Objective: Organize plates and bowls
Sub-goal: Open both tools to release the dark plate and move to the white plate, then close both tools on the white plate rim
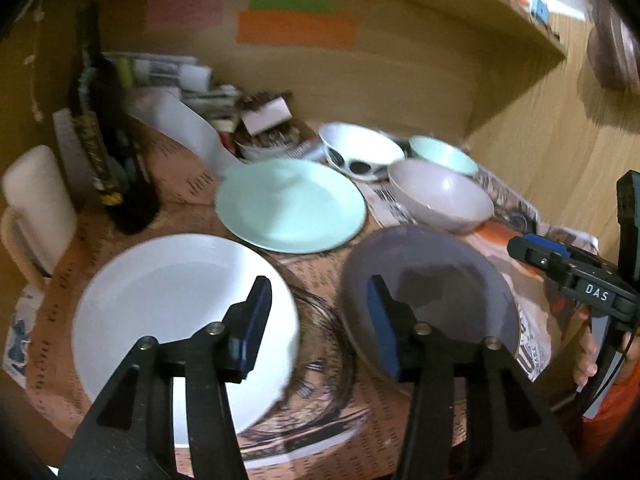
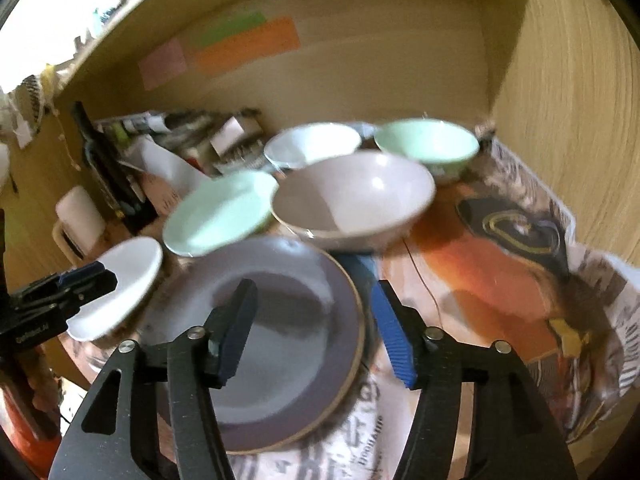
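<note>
Right wrist: round (glossy) purple plate [image 2: 280,344]

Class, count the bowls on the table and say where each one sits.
3: a grey bowl behind the purple plate, a white patterned bowl at the back, a mint bowl back right. Clutter may hide more.

Wood alcove: back wall [image 1: 400,64] with pink, green, orange notes [image 1: 296,26]; shelf [image 1: 508,4] above; newspaper-covered table [image 2: 500,280].
</note>
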### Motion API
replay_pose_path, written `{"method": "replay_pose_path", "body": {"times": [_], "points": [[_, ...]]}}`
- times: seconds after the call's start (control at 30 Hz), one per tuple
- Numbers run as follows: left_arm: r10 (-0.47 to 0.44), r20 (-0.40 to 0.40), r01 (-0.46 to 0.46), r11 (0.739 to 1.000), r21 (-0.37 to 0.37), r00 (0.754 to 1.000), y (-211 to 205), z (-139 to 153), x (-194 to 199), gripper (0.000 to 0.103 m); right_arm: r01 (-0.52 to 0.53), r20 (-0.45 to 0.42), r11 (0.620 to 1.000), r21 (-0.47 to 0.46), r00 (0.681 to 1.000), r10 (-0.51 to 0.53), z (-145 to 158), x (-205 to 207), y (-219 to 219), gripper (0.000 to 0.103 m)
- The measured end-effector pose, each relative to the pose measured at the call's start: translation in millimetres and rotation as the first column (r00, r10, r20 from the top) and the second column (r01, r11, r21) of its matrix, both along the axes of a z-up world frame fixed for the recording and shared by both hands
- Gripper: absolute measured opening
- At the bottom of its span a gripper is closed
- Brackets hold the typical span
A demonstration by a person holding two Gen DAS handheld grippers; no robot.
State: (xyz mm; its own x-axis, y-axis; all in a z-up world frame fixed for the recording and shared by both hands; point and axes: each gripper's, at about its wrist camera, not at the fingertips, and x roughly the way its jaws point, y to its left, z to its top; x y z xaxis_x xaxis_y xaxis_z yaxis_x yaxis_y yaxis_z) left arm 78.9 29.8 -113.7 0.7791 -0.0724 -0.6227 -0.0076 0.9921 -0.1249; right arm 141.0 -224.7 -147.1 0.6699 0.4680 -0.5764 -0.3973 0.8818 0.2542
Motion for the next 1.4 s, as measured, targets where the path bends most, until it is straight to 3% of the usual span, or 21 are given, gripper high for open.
{"method": "replay_pose_path", "body": {"times": [0.2,0.43,0.83,0.97,1.07,1.1,1.2,1.4], "points": [[0.085,0.057,-0.085,0.996,0.007,0.995,31,15,-20,0.068,-0.052,0.074,0.999,0.014,0.996,0.051,19,-8,28,0.068],[0.171,0.080,-0.172,0.985,0.012,0.982,69,12,-42,0.084,-0.154,0.091,0.988,0.025,0.984,0.151,24,-8,75,0.070],[0.266,0.006,-0.266,0.964,-0.007,0.964,131,-19,-58,0.085,-0.290,0.048,0.954,-0.075,0.954,0.294,14,-2,155,0.070],[0.288,-0.019,-0.288,0.957,-0.012,0.957,146,-32,-58,0.085,-0.332,-0.005,0.938,-0.098,0.943,0.333,5,7,178,0.070],[0.288,-0.043,-0.289,0.957,-0.031,0.957,156,-40,-56,0.081,-0.364,-0.052,0.923,-0.128,0.931,0.360,-2,14,193,0.070],[0.287,-0.049,-0.289,0.957,-0.039,0.957,157,-42,-55,0.075,-0.371,-0.062,0.919,-0.137,0.929,0.365,-5,15,196,0.070],[0.274,-0.072,-0.278,0.958,-0.063,0.959,164,-46,-52,0.061,-0.380,-0.092,0.909,-0.168,0.925,0.370,-13,21,205,0.057],[0.258,-0.092,-0.266,0.960,-0.088,0.962,170,-53,-47,0.045,-0.396,-0.192,0.904,-0.161,0.911,0.365,-31,37,213,0.037]]}}
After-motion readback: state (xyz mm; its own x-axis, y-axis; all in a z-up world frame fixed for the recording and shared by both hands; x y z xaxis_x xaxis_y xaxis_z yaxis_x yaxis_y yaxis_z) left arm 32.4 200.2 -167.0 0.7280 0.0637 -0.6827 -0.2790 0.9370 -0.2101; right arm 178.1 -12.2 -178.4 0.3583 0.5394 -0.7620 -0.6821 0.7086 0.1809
